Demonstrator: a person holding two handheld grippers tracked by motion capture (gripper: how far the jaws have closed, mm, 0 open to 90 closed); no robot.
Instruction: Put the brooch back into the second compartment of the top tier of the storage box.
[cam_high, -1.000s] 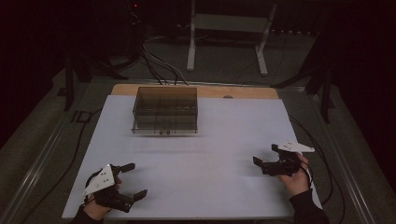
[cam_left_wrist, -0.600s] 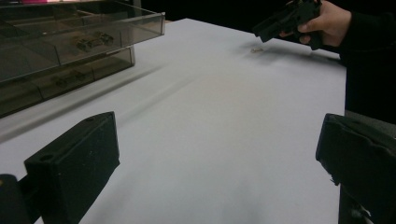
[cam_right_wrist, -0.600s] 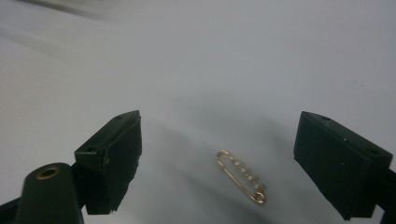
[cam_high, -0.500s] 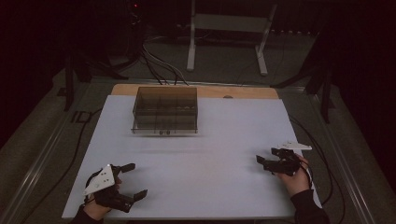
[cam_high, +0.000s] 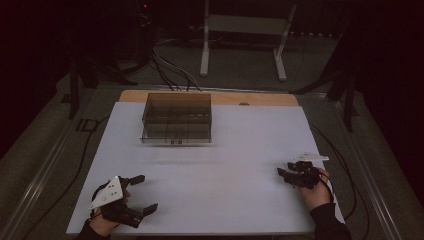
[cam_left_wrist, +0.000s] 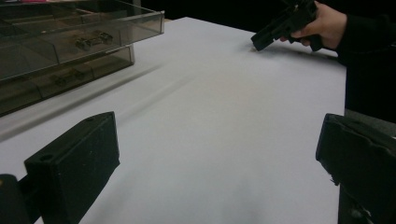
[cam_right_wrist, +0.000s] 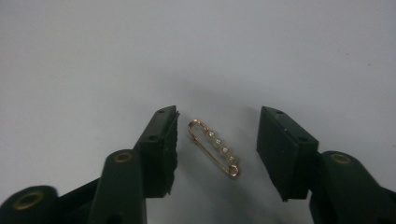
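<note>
A small gold safety-pin brooch (cam_right_wrist: 215, 147) set with pearls lies flat on the white table. My right gripper (cam_right_wrist: 218, 120) is open, with one jaw on each side of the brooch and neither touching it. In the high view the right gripper (cam_high: 286, 170) sits low on the table at the right, near the front. My left gripper (cam_high: 145, 192) rests open at the front left with nothing between its jaws (cam_left_wrist: 219, 140). A smoky clear compartment box (cam_high: 176, 117) stands at the back, left of centre, and in the left gripper view the box (cam_left_wrist: 70, 42) holds small metal pieces.
The white table top (cam_high: 225, 165) spreads between the grippers and the box. The other hand holding the right gripper (cam_left_wrist: 285, 25) appears far off in the left gripper view. Cables (cam_high: 345, 170) run along the table's right side. A metal stand (cam_high: 245, 30) is beyond the table.
My right gripper has shifted slightly to the right and stays low on the table. The left gripper and the box have not moved.
</note>
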